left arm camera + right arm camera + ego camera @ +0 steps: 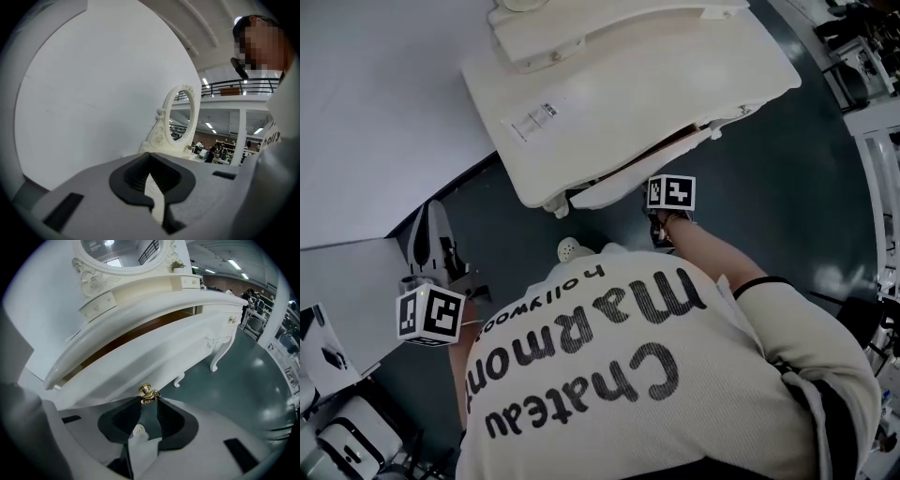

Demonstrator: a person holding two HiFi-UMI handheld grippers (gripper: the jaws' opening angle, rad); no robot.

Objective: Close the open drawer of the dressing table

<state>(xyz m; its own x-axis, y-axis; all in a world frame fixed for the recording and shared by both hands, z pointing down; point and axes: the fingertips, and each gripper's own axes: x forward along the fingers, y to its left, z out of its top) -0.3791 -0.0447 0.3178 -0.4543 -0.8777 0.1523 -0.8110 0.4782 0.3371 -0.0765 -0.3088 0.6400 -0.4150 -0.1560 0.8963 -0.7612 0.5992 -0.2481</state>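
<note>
The white dressing table [656,84] stands against the wall, and its wide drawer [623,183] is pulled out a little. In the right gripper view the drawer front [187,352] curves across the frame, with the brown inside [140,331] showing above it. Its gold knob [147,393] sits right at the tips of my right gripper [149,401]. The jaws stand slightly apart and do not visibly press on the knob. My left gripper [427,225] hangs away at the left near the wall. Its tips [150,155] meet with nothing between them, and it points toward the oval mirror [180,117].
A white wall panel [375,112] runs along the left. The floor [787,187] is dark green. White equipment [347,431] sits at the bottom left. A curved table leg [220,357] stands to the right of the drawer. A white shoe [574,249] is below the drawer.
</note>
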